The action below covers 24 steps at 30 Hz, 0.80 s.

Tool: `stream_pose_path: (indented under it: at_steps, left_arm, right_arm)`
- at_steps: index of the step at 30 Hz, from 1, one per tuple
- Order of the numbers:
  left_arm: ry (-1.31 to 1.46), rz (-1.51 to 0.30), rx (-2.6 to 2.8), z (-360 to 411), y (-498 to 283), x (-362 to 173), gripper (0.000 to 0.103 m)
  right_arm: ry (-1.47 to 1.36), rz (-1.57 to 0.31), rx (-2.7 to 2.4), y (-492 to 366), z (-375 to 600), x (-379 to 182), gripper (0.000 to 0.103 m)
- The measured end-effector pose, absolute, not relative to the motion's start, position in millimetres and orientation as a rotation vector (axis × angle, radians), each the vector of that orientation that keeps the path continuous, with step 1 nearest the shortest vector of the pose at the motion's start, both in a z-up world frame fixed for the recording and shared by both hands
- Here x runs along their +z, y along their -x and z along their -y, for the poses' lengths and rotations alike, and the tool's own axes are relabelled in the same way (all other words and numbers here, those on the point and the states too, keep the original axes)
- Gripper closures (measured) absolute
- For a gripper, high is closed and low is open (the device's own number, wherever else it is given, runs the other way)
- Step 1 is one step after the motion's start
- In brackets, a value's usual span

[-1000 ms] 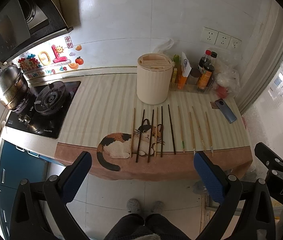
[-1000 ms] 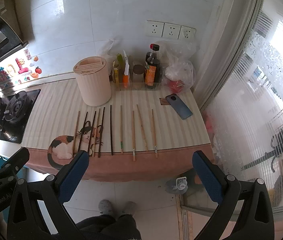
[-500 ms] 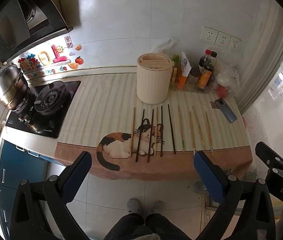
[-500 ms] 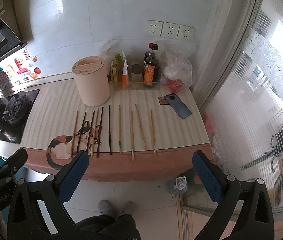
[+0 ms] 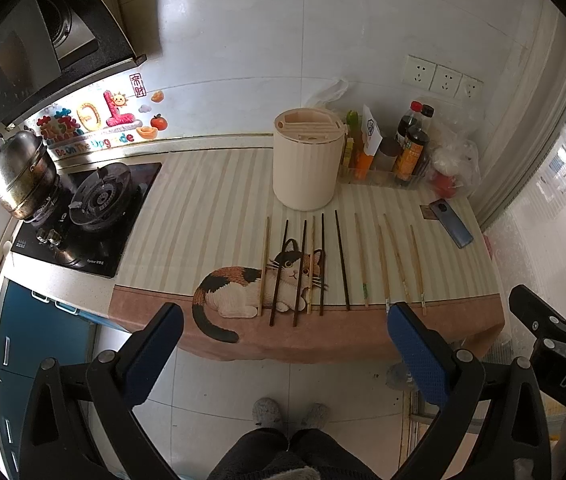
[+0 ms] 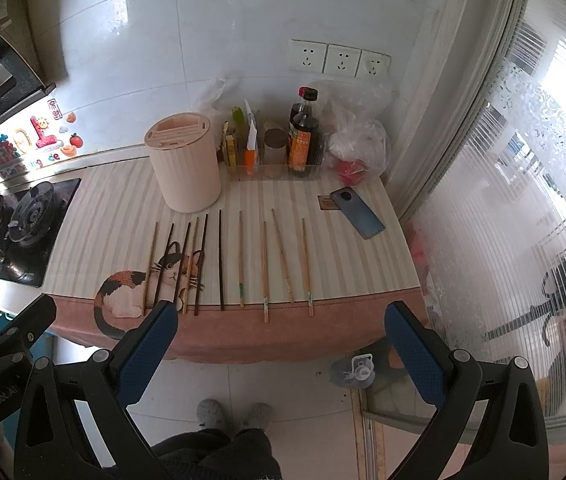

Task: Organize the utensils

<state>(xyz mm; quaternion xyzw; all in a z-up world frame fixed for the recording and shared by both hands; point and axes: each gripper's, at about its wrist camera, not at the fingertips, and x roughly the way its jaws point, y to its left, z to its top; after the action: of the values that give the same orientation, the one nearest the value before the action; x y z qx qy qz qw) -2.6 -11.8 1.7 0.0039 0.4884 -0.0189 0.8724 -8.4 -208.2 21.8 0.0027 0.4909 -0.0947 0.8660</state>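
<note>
Ten chopsticks [image 6: 221, 258] lie in a row on the counter mat ahead of and below both my grippers, tips pointing away from me toward the cream utensil holder [image 6: 185, 164], which stands just beyond their far ends. The dark ones [image 5: 339, 260] and a couple of pale ones sit over the cat print [image 5: 243, 288] on the left side; the light wooden ones [image 6: 303, 266] lie ahead of my right gripper [image 6: 281, 344]. My guess is they are light, stiff and thin, a bit slick, likely to roll or pivot if pinched off-centre, so I would take one near its near end, which lies close to the mat's front edge, pads across the shaft, then tilt it upright for the slots in the holder's top. My left gripper [image 5: 283, 346] is spread wide, holds nothing, touches nothing, and hangs above the floor short of the counter edge. The right gripper is the same: fingers far apart, empty, clear of the mat. A phone [image 6: 357, 212] lies well to the right of the row, bottles [image 6: 303, 136] behind it; neither is in my way.
</note>
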Motion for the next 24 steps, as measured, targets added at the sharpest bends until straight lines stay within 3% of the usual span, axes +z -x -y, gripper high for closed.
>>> stream_pose_path:
  at_steps: [8,15,24]
  left_arm:
    - [0.005,-1.006,-0.025,9.8,0.6,5.2,0.0]
    - [0.013,-0.847,0.054,10.2,-12.3,-6.2,0.0]
    - [-0.063,-0.839,0.157,7.0,-70.3,-72.9,0.0]
  right_arm:
    - [-0.002,-1.026,-0.18,7.3,209.5,21.3,0.0]
    - [-0.024,-0.912,-0.164,1.0,220.9,17.3,0.0]
    - [-0.076,-0.921,-0.122,-58.6,232.5,-54.5,0.003]
